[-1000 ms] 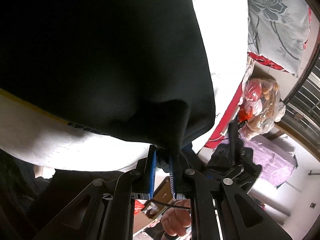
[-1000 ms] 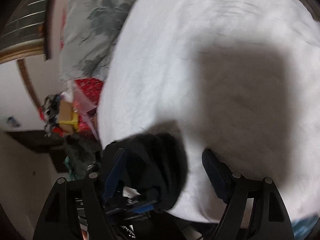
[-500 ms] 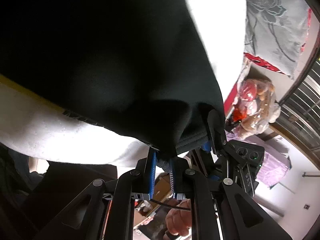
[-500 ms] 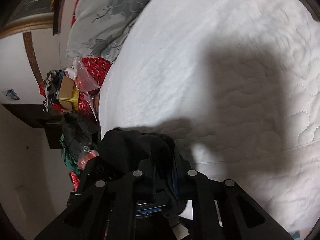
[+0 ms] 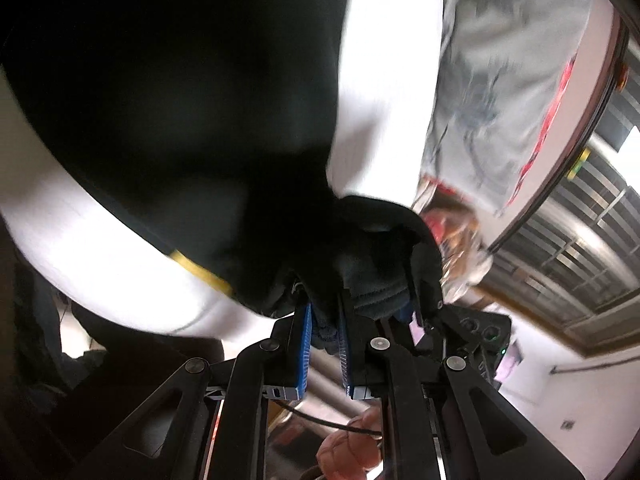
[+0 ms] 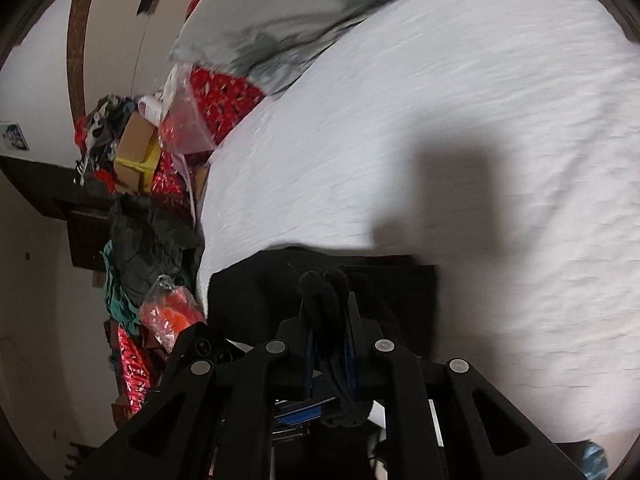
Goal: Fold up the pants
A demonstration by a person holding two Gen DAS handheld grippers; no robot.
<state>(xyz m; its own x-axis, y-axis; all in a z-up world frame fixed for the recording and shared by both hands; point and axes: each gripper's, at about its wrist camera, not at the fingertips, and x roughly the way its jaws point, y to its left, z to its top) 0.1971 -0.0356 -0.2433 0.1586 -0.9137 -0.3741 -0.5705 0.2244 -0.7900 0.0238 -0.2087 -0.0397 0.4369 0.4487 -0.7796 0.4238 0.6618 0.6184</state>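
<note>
The black pants with a yellow stripe hang over the white bed and fill most of the left wrist view. My left gripper is shut on a bunched edge of the pants. My right gripper is shut on another fold of the black pants, just above the white bed. The right gripper's black frame shows close beside the left one. The rest of the pants is hidden in the right wrist view.
A grey floral pillow lies at the head of the bed. Boxes, red bags and clothes are piled beside the bed. A window with bars is at the right of the left wrist view.
My right gripper closed on the pants a second ago and has stayed shut. Both grippers have lifted and swung with the cloth; the two grippers have come close together.
</note>
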